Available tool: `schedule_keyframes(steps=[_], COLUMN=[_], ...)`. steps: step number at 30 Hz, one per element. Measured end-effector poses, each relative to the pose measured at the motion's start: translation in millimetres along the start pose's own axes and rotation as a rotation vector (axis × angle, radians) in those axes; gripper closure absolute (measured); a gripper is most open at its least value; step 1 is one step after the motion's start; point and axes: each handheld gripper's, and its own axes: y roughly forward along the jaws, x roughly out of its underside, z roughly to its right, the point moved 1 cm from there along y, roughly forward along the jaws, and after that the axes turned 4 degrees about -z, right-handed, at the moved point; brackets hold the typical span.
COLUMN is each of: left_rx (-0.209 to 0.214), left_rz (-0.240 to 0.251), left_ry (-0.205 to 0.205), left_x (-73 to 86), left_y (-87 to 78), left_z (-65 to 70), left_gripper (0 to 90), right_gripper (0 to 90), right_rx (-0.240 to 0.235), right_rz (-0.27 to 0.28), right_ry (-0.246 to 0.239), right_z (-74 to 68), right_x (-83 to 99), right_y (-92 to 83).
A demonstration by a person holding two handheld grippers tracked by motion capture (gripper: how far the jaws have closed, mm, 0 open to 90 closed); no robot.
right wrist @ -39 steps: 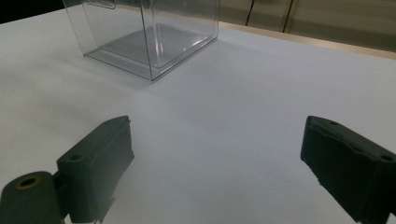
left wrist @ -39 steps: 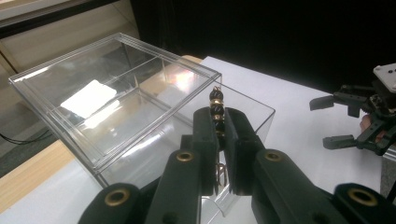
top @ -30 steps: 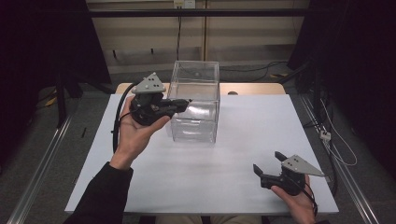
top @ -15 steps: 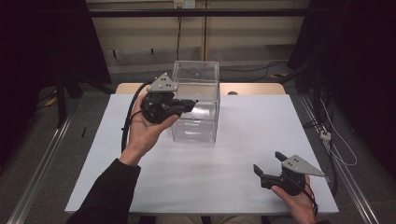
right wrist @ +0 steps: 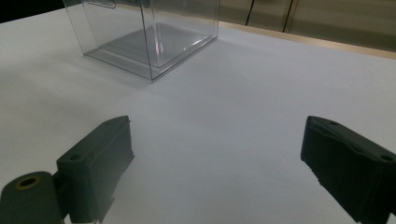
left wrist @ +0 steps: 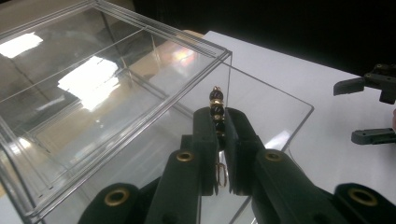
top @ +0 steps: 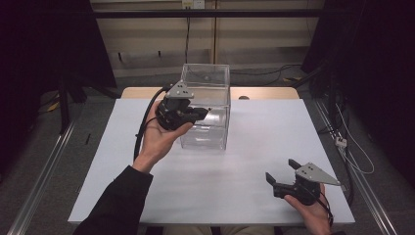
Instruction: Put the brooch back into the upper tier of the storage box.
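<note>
A clear plastic box [top: 214, 94] stands open-topped at the back middle of the white table [top: 254, 142]. My left gripper [top: 202, 113] is held up against the box's left side near its rim, shut on a small string of black and gold beads [left wrist: 216, 101]. In the left gripper view the beads stick up between the closed jaws [left wrist: 218, 117], with a gold ring hanging below, just over the box's near corner [left wrist: 224, 53]. My right gripper [top: 282, 174] rests low at the table's front right, open, with nothing between its jaws [right wrist: 217, 154].
The box [right wrist: 154, 37] lies well ahead and to the left in the right gripper view, with bare table between. The right gripper [left wrist: 369, 112] appears far off in the left gripper view. Cables and a rail run along the floor on the right [top: 342, 142].
My left gripper, still shut on the beads, has moved right and slightly down, from beside the box's left wall to over its near left corner. The right gripper has stayed put.
</note>
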Motion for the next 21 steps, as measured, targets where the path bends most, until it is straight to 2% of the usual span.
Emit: schedule_keyframes(steps=[10, 18, 21], left_rx=[0.016, 0.009, 0.004], left_rz=[0.006, 0.026, 0.038], left_ry=[-0.008, -0.028, -0.032], left_x=[0.4, 0.8, 0.2], left_y=[4.6, 3.7, 1.0], left_z=[-0.5, -1.7, -2.5], left_gripper=[82.9, 73.6, 66.8], right_gripper=[8.5, 8.5, 8.5], right_rx=[-0.004, -0.006, -0.006], right_rz=[0.002, 0.002, 0.0], right_ry=[-0.003, -0.001, -0.001], right_z=[-0.1, 0.2, 0.6], right_x=[-0.1, 0.3, 0.7], right_y=[0.1, -0.2, -0.1])
